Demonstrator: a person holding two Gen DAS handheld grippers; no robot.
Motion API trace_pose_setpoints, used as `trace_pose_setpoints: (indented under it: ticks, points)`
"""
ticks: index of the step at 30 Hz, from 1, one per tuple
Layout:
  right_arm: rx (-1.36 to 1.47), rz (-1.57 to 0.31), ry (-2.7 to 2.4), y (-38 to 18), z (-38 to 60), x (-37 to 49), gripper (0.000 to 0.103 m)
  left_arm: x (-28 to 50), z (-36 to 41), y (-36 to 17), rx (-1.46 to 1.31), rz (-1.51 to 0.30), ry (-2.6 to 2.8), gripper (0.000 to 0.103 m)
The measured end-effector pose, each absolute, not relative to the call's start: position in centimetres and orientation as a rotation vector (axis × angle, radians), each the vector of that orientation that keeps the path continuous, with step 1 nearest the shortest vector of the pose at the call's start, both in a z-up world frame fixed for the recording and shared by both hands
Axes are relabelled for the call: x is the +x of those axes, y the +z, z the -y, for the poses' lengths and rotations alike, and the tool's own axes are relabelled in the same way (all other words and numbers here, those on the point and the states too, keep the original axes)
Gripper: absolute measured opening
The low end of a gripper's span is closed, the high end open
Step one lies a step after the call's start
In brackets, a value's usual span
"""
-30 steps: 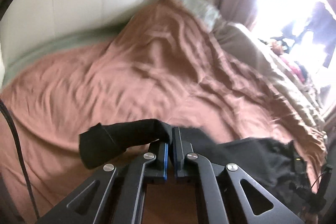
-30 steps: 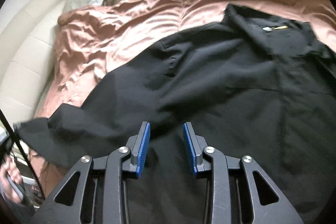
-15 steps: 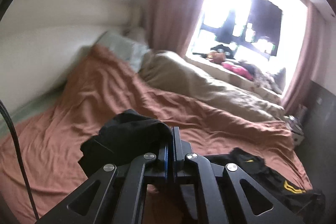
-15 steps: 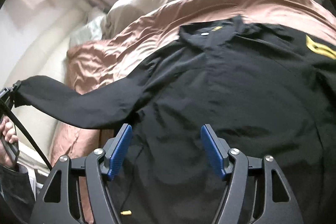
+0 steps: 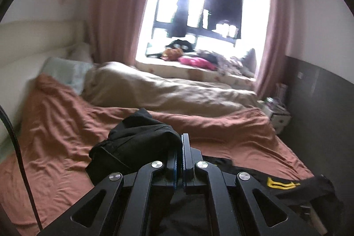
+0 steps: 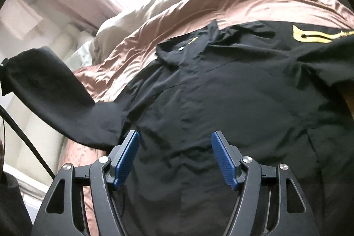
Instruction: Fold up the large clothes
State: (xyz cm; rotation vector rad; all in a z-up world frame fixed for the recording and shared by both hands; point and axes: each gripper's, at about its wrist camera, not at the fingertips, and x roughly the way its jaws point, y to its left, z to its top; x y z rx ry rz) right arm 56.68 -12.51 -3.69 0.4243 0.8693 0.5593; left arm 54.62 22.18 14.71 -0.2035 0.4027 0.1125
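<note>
Since the earlier frames the left gripper (image 5: 181,148) has risen, carrying the sleeve (image 6: 50,90) clear of the bed (image 5: 57,134), and the right gripper (image 6: 174,156) has spread its jaws wider.

Bed: 1, covered by 1 rust-brown duvet (image 6: 254,1) with 1 beige duvet (image 5: 159,92) along its far edge.

Shirt (image 6: 221,92): 1, black, lying face up across the near edge of the bed, collar (image 6: 188,48) toward the far edge. The cloth looks light, thin and limp (it sags between supports), so it is likely to drape and slide on the smooth duvet. Suggested holds: cuff, hem corner or shoulder seam.

Sleeve: 1 lifted, pinched between the closed jaws of the left gripper. The other sleeve is not clearly resolved.

Right gripper: jaws wide apart, empty, poised over the lower front of the shirt.

Yellow emblem (image 6: 316,35): 1, near the right shoulder.
</note>
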Motion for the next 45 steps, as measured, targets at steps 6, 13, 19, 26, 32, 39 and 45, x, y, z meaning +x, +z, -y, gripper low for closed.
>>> trace_pose_setpoints:
  ticks: [6,13,19,26,32,39,45]
  points:
    - [0.496,-0.849,0.521,-3.2,15.8,57.3,0.067,57.9,-16.3,13.8,-0.154,-0.447,-0.023,0.003]
    - [0.595,-0.856,0.431,-3.8,19.3,57.8,0.067,61.4,-10.3,10.2,-0.141,-0.531,-0.164,0.003]
    - [0.662,-0.842,0.393,-3.8,21.6,58.3,0.067,63.7,-6.1,6.5,-0.161,-0.603,-0.261,0.003]
    - [0.709,-0.851,0.346,-4.3,23.1,58.3,0.067,65.5,-1.3,-0.9,-0.107,-0.855,-0.327,0.057]
    - [0.659,-0.860,0.358,-4.3,22.2,58.9,0.067,63.4,-5.1,-1.2,-0.133,-0.824,-0.278,0.075]
    - [0.530,-0.893,0.395,-5.1,18.2,60.5,0.067,61.3,-13.3,-1.9,-0.147,-0.833,-0.101,0.075]
    - [0.357,-0.853,0.426,-4.7,13.0,61.2,0.067,58.4,-20.9,-4.1,-0.191,-0.867,0.051,0.075]
